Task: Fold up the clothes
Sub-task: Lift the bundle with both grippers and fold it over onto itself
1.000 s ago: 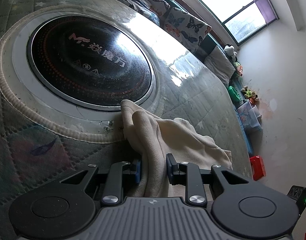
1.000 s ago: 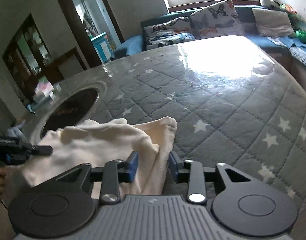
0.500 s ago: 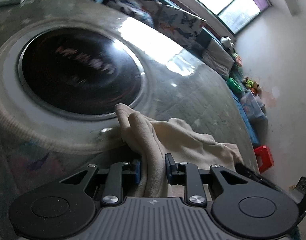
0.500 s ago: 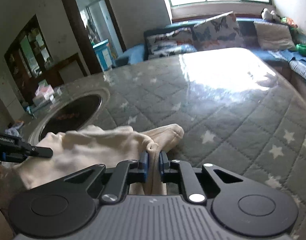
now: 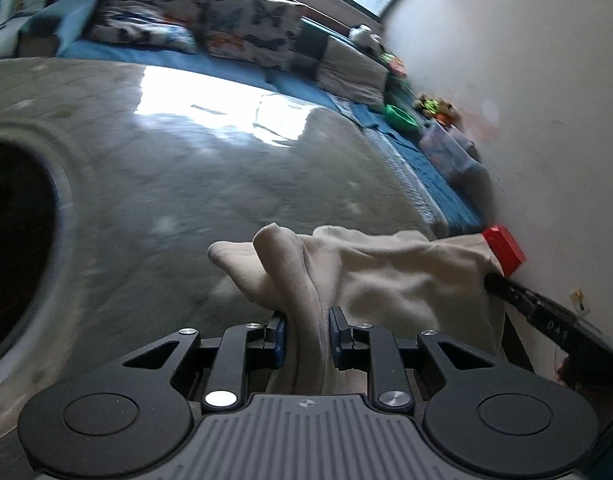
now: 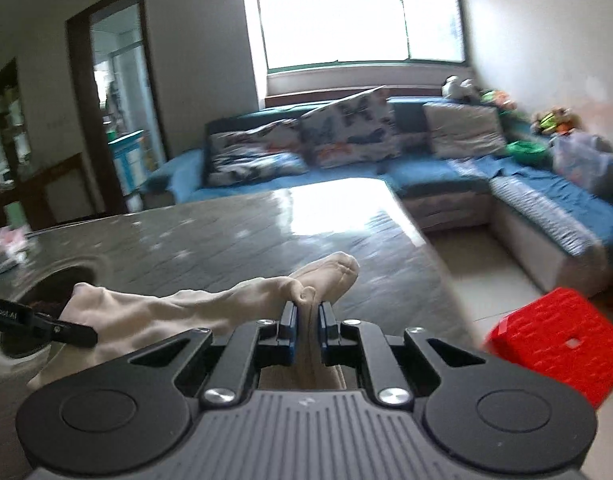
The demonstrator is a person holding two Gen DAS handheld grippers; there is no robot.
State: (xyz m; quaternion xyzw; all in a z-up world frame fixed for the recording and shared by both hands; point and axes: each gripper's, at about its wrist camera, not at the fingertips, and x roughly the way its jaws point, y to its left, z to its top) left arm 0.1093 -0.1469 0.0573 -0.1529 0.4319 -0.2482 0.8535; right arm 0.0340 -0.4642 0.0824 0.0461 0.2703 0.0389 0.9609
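Note:
A cream garment (image 5: 386,276) hangs stretched between both grippers above the grey quilted table (image 5: 226,152). My left gripper (image 5: 306,320) is shut on a bunched fold of the garment, which runs up between the blue pads. In the same view, my right gripper (image 5: 492,280) clamps the garment's far right corner. In the right wrist view, the right gripper (image 6: 306,312) is shut on a thin edge of the garment (image 6: 178,308). The left gripper (image 6: 78,334) grips the garment's other end at the left.
A black round cooktop (image 5: 14,232) is set into the table at the left. A red plastic stool (image 6: 558,336) stands on the floor off the table's right edge. Beyond lie a blue sofa (image 6: 546,196) with butterfly cushions (image 6: 346,128) and toys by the wall.
The right gripper has shut on the garment's edge. Both hands have risen and moved to the right, lifting the garment off the table, and the cooktop has slid to the left of view.

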